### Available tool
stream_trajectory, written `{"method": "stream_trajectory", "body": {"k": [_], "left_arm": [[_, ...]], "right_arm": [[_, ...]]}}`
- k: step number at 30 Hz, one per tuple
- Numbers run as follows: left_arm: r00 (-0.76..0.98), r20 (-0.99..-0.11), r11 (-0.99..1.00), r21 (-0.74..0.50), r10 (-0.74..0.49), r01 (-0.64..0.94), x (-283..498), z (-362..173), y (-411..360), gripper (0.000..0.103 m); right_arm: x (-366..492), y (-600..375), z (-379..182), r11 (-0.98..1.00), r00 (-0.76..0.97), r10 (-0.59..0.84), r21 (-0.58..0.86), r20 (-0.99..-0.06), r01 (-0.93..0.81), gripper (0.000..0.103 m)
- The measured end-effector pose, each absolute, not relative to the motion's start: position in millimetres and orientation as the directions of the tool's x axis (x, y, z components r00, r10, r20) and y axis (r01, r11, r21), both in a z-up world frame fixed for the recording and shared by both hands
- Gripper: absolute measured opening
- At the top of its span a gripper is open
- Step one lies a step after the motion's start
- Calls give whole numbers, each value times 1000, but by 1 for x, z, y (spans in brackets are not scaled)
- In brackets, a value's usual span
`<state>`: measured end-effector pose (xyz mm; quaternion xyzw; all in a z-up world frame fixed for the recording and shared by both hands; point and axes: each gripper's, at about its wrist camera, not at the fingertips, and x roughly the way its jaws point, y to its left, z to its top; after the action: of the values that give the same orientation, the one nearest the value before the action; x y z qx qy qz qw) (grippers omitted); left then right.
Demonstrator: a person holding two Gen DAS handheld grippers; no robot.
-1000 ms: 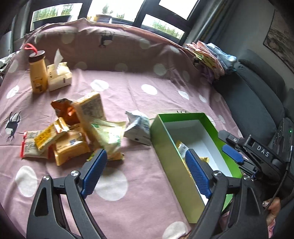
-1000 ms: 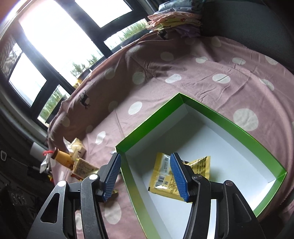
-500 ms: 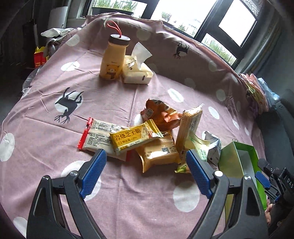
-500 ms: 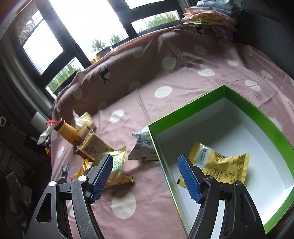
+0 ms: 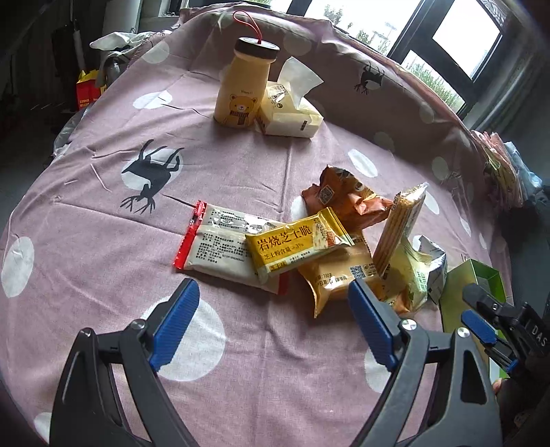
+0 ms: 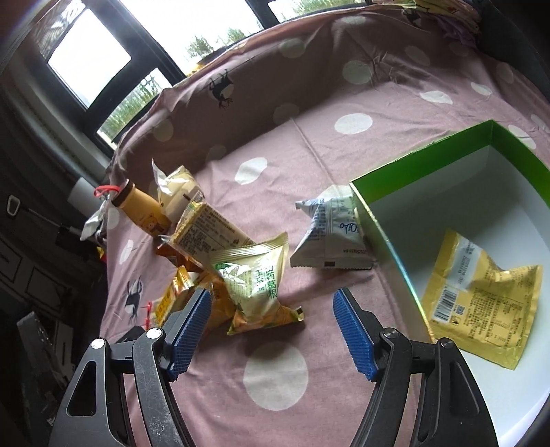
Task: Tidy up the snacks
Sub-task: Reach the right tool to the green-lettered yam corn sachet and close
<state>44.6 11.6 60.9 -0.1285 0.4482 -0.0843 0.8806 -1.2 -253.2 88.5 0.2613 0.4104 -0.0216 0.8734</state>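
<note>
You are working over a surface covered by a mauve cloth [image 5: 103, 213] printed with white dots and black deer silhouettes; it is creased and rises at the far side over a raised edge. Behind it you have dark-framed windows [image 6: 86, 58], daylight strong and overexposed, with greenery visible outside. A dark upholstered sofa [image 6: 515, 31] stands at your right, carrying folded fabrics [image 5: 502, 172]. The floor area at the left [image 5: 27, 103] is dim and cluttered.
</note>
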Motion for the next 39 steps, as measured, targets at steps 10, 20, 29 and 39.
{"method": "stream_trajectory", "body": {"k": [10, 20, 29, 39], "left_arm": [[569, -787, 970, -219, -237, 102, 40, 51, -19, 88], [548, -792, 962, -247, -268, 115, 39, 50, -19, 86], [497, -787, 930, -326, -366, 169, 22, 56, -13, 81], [396, -790, 882, -442, -468, 162, 24, 40, -14, 79]], "right_arm": [[43, -224, 57, 890, 616, 188, 398, -765, 223, 74], [47, -225, 44, 896, 581, 217, 397, -785, 202, 34], [10, -200, 49, 879, 470, 371, 466, -801, 102, 30], [16, -200, 42, 881, 445, 351, 451, -824, 141, 48]]}}
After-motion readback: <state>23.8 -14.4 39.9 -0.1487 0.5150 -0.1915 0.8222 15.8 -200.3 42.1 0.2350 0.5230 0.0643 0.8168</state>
